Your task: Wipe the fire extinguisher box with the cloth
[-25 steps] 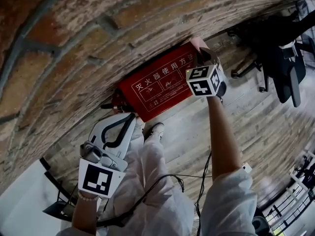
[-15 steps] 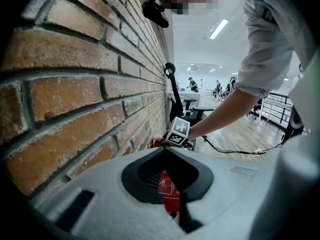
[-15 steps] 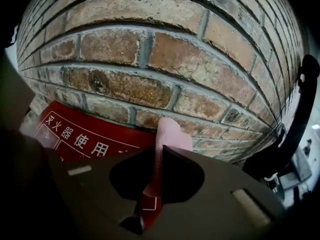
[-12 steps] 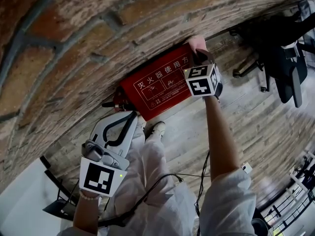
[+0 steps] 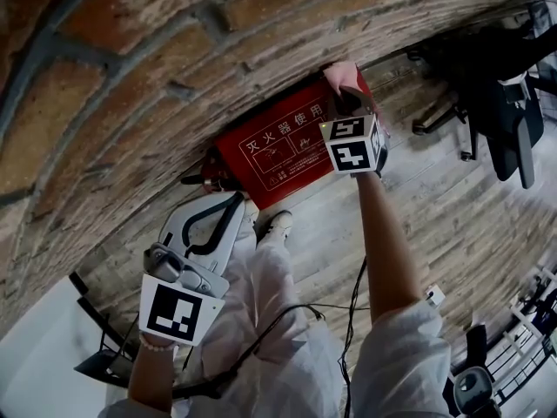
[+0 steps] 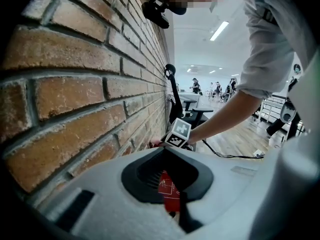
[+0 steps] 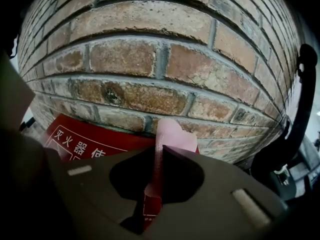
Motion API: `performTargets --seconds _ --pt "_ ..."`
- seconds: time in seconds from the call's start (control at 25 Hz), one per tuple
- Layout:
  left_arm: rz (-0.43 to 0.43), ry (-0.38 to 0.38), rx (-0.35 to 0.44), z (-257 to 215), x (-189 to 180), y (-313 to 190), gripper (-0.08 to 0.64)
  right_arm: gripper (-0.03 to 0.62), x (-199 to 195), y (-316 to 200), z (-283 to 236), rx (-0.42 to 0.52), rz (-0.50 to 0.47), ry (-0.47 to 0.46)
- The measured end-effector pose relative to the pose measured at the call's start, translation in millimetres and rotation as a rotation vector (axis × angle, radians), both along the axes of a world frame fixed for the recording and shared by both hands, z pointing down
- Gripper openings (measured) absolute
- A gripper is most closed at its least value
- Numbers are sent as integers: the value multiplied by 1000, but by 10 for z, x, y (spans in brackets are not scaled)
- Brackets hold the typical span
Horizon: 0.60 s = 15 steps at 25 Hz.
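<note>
The red fire extinguisher box (image 5: 274, 155), with white printed characters on its face, stands on the floor against the brick wall (image 5: 174, 68). My right gripper (image 5: 350, 104) is shut on a pink cloth (image 5: 342, 75), which is pressed at the box's right end by the wall. In the right gripper view the cloth (image 7: 172, 134) runs up between the jaws of the right gripper (image 7: 160, 151), over the box (image 7: 85, 139). My white left gripper (image 5: 235, 203) hangs shut and empty just below the box's left end. Seen from the left gripper (image 6: 167, 151), a strip of the box (image 6: 169, 191) shows between the jaws.
The floor is wooden planks (image 5: 452, 225). A black office chair (image 5: 505, 103) stands at the right. A thin cable (image 5: 348, 320) trails beside the person's white-trousered legs and shoe (image 5: 277, 225). Another dark chair base (image 5: 104, 364) sits at the lower left.
The right gripper with the pink cloth has slid a little to the left along the box's end by the wall. The left gripper has hardly moved.
</note>
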<state>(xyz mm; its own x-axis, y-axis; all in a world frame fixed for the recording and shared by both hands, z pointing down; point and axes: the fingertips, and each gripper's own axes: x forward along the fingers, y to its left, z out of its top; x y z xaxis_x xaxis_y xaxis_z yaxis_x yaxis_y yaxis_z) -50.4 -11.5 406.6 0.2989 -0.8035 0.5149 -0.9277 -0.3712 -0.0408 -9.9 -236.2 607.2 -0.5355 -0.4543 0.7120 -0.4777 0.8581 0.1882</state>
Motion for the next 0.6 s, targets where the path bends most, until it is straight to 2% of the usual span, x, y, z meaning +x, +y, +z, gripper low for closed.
performTargets --seconds 0.6 --pt "4 8 0 18 -45 78 0 28 23 108 2 7 22 1"
